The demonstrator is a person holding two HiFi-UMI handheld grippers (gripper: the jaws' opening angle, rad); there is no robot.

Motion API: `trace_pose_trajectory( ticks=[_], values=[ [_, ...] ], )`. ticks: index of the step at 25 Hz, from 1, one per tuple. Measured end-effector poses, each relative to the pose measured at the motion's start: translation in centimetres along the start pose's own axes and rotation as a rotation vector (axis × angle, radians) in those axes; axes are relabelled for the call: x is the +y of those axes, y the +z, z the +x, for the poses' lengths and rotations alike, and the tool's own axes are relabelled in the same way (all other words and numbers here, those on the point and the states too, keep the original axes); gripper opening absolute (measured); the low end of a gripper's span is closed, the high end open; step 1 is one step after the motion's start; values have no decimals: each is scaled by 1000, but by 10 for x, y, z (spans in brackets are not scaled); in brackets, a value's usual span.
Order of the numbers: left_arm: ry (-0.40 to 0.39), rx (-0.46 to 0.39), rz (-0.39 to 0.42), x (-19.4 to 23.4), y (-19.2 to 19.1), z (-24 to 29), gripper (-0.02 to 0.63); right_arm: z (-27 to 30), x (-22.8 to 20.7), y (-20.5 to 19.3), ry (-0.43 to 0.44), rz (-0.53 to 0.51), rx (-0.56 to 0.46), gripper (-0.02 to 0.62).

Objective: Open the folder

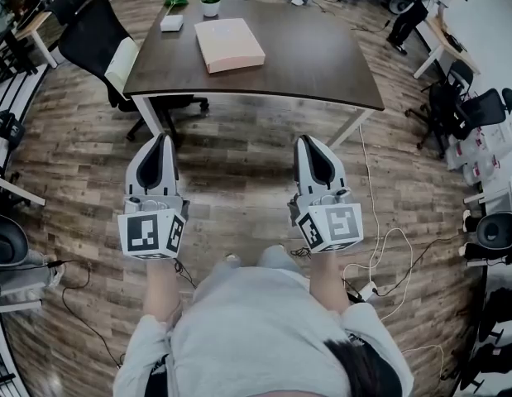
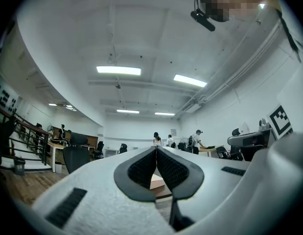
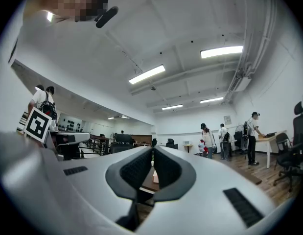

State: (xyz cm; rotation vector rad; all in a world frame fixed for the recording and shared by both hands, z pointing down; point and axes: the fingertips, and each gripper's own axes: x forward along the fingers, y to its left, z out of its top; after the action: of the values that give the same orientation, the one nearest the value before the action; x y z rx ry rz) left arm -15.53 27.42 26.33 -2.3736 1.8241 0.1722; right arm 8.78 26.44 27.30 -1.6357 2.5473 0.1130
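Note:
A pale pink folder point(image 1: 229, 44) lies shut and flat on the dark brown table point(image 1: 322, 64) ahead of me. Both grippers hang over the wood floor, well short of the table's near edge. My left gripper point(image 1: 164, 138) points toward the table with its tips together and nothing held. My right gripper point(image 1: 304, 140) is the same, tips touching, empty. In the left gripper view the jaws point(image 2: 156, 149) meet at the tip, and a corner of the folder point(image 2: 156, 181) shows through the gap below. In the right gripper view the jaws point(image 3: 152, 149) also meet.
A small potted plant point(image 1: 210, 0) and a white box point(image 1: 171, 23) sit at the table's far left. A black office chair point(image 1: 98, 40) stands left of the table. Cables point(image 1: 388, 255) trail on the floor at right. People stand at the far desks point(image 3: 224, 141).

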Motion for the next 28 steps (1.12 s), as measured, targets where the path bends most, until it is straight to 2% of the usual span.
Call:
trace_pose_trajectory(
  ticks=[8,12,28],
  values=[
    [-1,18,-23,2,-16,18,11,17,-12,-14,-5,0,26,17],
    [8,15,-10,6,-20,37,10,39,-25,-20,4,3,23,17],
    [76,-16,19,23,-23,172,11,175,-104,-12,86,-6,-29,17]
  ],
)
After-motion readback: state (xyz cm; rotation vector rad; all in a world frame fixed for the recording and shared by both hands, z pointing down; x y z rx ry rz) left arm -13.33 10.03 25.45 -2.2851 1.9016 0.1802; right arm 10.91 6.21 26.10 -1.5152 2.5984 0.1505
